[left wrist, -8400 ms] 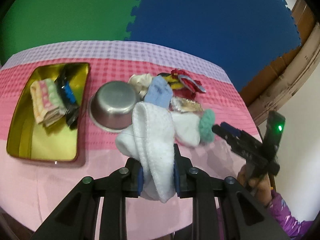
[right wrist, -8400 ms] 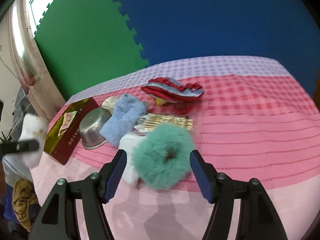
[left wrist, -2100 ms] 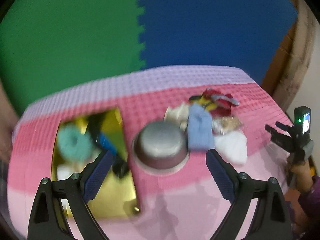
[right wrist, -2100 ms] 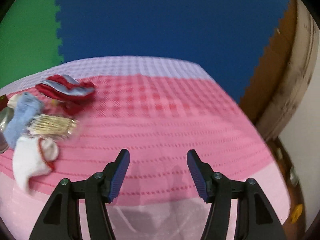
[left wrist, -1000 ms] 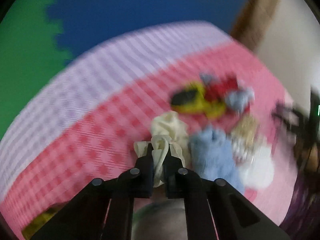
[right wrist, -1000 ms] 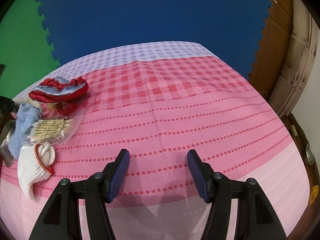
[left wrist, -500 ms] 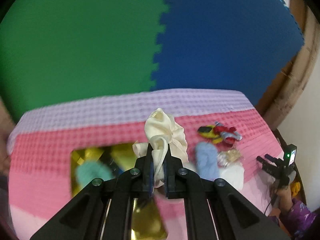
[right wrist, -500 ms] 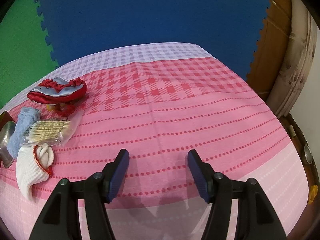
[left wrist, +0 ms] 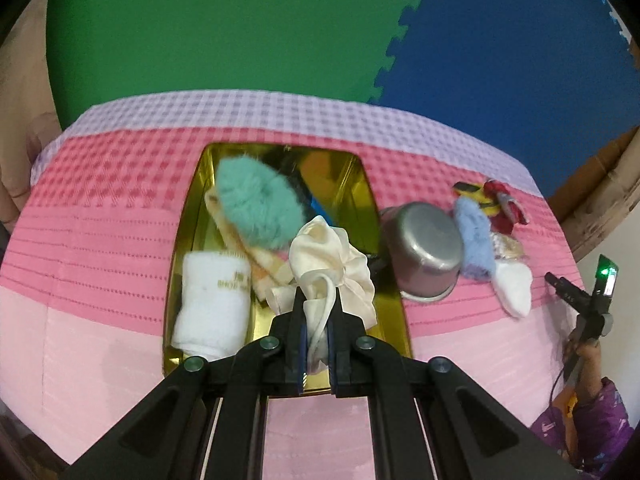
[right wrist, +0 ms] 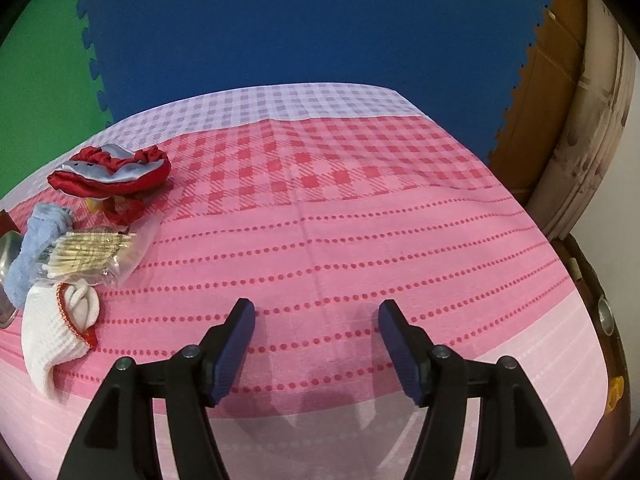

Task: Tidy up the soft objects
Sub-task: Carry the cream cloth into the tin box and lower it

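Observation:
My left gripper (left wrist: 317, 322) is shut on a cream satin scrunchie (left wrist: 326, 262) and holds it over the near right part of the gold tray (left wrist: 188, 216). In the tray lie a teal fluffy scrunchie (left wrist: 256, 202), a rolled white towel (left wrist: 214, 300) and a striped cloth (left wrist: 264, 268). A light blue sock (left wrist: 474, 236), a white sock (left wrist: 514, 286) and a red scrunchie (left wrist: 508, 208) lie right of the tray. My right gripper (right wrist: 316, 316) is open and empty over bare cloth; the white sock (right wrist: 52, 340), blue sock (right wrist: 36, 244) and red scrunchie (right wrist: 112, 172) lie to its left.
A steel bowl (left wrist: 426, 250) stands just right of the tray. A clear bag of cotton swabs (right wrist: 92, 256) lies between the socks. The pink checked tablecloth (right wrist: 340, 208) covers the table. The other gripper and a hand (left wrist: 588, 312) show at the right edge.
My left gripper has carried the cream scrunchie from beside the bowl to above the tray and now looks down on it. The right gripper has barely moved.

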Demonstrator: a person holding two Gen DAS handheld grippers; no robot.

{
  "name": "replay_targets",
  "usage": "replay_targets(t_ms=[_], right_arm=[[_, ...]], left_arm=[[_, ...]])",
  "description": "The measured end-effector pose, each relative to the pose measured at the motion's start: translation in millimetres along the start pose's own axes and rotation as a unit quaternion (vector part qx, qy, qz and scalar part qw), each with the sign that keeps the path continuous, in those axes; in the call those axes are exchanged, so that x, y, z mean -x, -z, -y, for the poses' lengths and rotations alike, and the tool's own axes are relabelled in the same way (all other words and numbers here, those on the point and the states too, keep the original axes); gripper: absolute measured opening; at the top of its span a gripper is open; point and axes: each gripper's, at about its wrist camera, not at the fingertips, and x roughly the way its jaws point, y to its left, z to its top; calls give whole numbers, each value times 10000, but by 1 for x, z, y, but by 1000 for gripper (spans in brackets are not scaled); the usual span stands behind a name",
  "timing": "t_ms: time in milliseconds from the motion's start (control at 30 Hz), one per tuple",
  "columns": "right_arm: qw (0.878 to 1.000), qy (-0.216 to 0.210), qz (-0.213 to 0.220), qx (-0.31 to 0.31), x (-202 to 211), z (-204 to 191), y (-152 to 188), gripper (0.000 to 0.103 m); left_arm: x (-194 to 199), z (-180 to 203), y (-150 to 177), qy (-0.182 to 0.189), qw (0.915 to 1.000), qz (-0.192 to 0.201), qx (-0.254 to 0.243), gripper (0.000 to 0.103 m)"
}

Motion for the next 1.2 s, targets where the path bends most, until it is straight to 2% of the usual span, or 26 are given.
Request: replay_targets(t_ms=[467,633,667,733,800,867,933,967,1067,1100,1133,1200], right_arm=[[9999,89,-19,81,0,-4,0,67],[9999,85,-16,78,0,-4,0,67],[9999,84,-16,78,0,-3,0,67],[9999,85,-16,79,0,-4,0,67],[9999,80,-8,76,0,-4,-1,67],[10000,51,-4,72,0,-3,-1,67],[10000,-6,28,65,2,-3,-1,67],[9999,-53,70,78,5,-3,-1,67],[9966,-791,200,61,27,-13,4,67],[9930,-1159,213,114,38,-22,6,67],[9891,-1449,176,187,43,-31,6,67],[9786,-1996,150,477,58,-56,7,67]], left_arm=[[-43,-10,16,-267,9994,-222,-10,7],[-46,-10,18,-390,9990,-185,-133,15],[-45,-11,19,-392,9990,-170,-133,18],[-41,-10,20,-474,9987,-114,-149,40],[-31,-8,21,-550,9984,76,-116,57],[-18,-5,21,-569,9978,332,-88,67],[1,1,21,-761,9951,627,-63,81],[10,4,22,-815,9937,767,-48,82],[38,16,31,-956,9885,1169,-77,95],[45,21,36,-1032,9867,1253,-85,98],[52,25,42,-1052,9854,1339,-69,98],[60,29,55,-870,9864,1394,-12,98]])
